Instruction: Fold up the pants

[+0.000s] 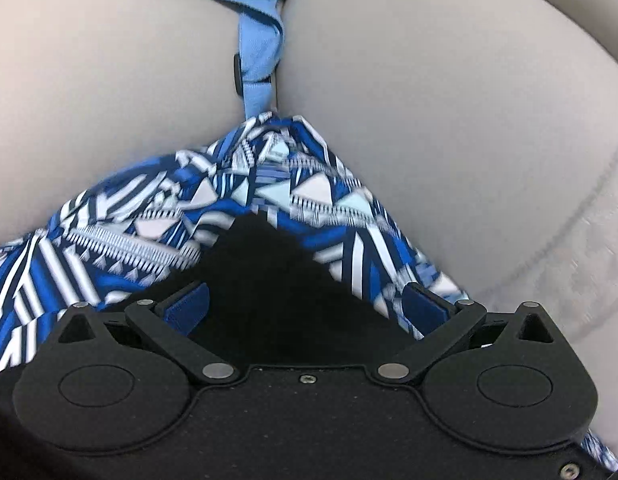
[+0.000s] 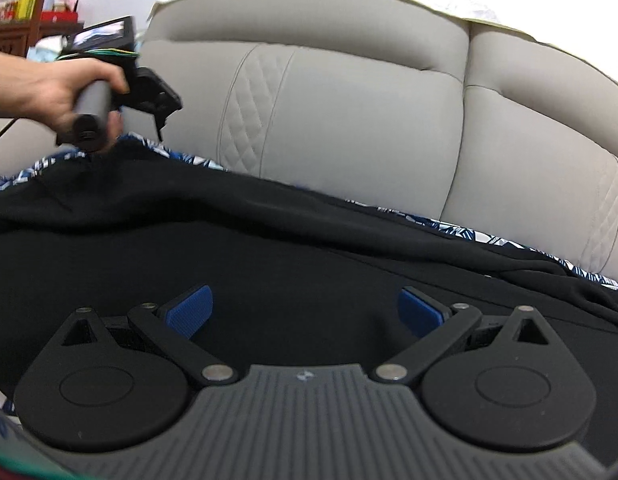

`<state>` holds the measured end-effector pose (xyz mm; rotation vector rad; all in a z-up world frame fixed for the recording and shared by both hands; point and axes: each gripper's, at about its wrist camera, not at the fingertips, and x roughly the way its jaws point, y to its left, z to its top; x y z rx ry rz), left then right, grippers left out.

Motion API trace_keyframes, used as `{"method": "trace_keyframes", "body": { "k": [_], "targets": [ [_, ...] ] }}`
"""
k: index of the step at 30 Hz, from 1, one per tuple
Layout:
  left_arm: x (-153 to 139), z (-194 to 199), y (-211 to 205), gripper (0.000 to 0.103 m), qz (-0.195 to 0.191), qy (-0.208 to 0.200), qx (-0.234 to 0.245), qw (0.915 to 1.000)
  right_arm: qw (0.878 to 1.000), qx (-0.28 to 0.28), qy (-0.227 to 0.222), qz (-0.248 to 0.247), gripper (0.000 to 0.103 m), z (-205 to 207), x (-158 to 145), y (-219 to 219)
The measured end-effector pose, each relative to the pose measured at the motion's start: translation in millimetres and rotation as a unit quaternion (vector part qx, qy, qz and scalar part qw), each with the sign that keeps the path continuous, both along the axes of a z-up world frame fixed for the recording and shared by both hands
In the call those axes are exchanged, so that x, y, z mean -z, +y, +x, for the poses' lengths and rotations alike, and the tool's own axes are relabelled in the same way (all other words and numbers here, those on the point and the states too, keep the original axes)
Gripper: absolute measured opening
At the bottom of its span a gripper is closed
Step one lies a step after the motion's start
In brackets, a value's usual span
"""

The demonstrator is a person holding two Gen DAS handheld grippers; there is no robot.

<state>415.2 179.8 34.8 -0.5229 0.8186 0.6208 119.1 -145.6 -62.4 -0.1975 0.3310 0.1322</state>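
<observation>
The black pants lie spread over a blue-and-white patterned cloth on a grey sofa seat. In the left wrist view a pointed corner of the black pants lies between my open left gripper's fingers, with nothing clamped. In the right wrist view my right gripper is open just above the black fabric. The left gripper, held by a hand, hovers over the far left edge of the pants in that view.
The grey sofa backrest rises behind the pants. A light blue strap and cloth sit in the gap between two seat cushions. A shelf with small items stands far left.
</observation>
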Motion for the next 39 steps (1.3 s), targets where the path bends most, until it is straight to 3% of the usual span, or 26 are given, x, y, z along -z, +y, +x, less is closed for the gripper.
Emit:
{"method": "trace_keyframes", "body": {
  "k": [5, 7, 9, 10, 13, 17, 21, 24, 27, 31, 33, 39],
  "targets": [
    [15, 31, -11, 0.102, 0.060, 0.065, -0.009, 0.9961, 1.000, 0.002, 0.014, 0.022, 0.103, 3, -1, -1],
    [17, 36, -16, 0.097, 0.075, 0.089, -0.004, 0.9931, 0.999, 0.006, 0.020, 0.027, 0.103, 5, -3, -2],
    [13, 30, -23, 0.045, 0.114, 0.099, -0.032, 0.9880, 0.999, 0.008, 0.019, 0.033, 0.103, 5, -4, -2],
    [9, 25, -24, 0.033, 0.117, 0.090, -0.022, 0.9888, 0.999, 0.008, 0.018, 0.034, 0.103, 5, -6, -2],
    [-2, 6, -26, 0.018, 0.112, 0.046, 0.016, 0.9925, 0.999, 0.012, 0.003, 0.043, 0.103, 1, -8, -6],
    [-22, -29, -29, 0.014, 0.125, -0.005, 0.049, 0.9910, 0.997, 0.035, -0.042, 0.058, 0.103, -8, -14, -12],
    [-56, -89, -33, 0.013, 0.133, -0.088, 0.085, 0.9835, 0.992, 0.033, -0.083, 0.088, 0.103, -17, -25, -23],
    [-81, -148, -34, 0.013, 0.134, -0.154, 0.105, 0.9733, 0.987, 0.005, -0.063, 0.146, 0.097, -20, -33, -35],
    [-92, -209, -35, 0.013, 0.140, -0.203, 0.121, 0.9616, 0.972, -0.009, -0.033, 0.231, 0.090, -23, -35, -43],
    [-86, -277, -26, 0.013, 0.129, -0.224, 0.119, 0.9587, 0.929, -0.022, 0.030, 0.368, 0.087, -16, -38, -41],
    [-78, -306, -19, 0.013, 0.126, -0.223, 0.116, 0.9597, 0.914, -0.016, 0.050, 0.402, 0.089, -10, -36, -30],
    [-54, -363, 1, 0.012, 0.084, -0.219, 0.106, 0.9663, 0.904, 0.000, 0.096, 0.416, 0.086, -7, -28, 16]
  ]
}}
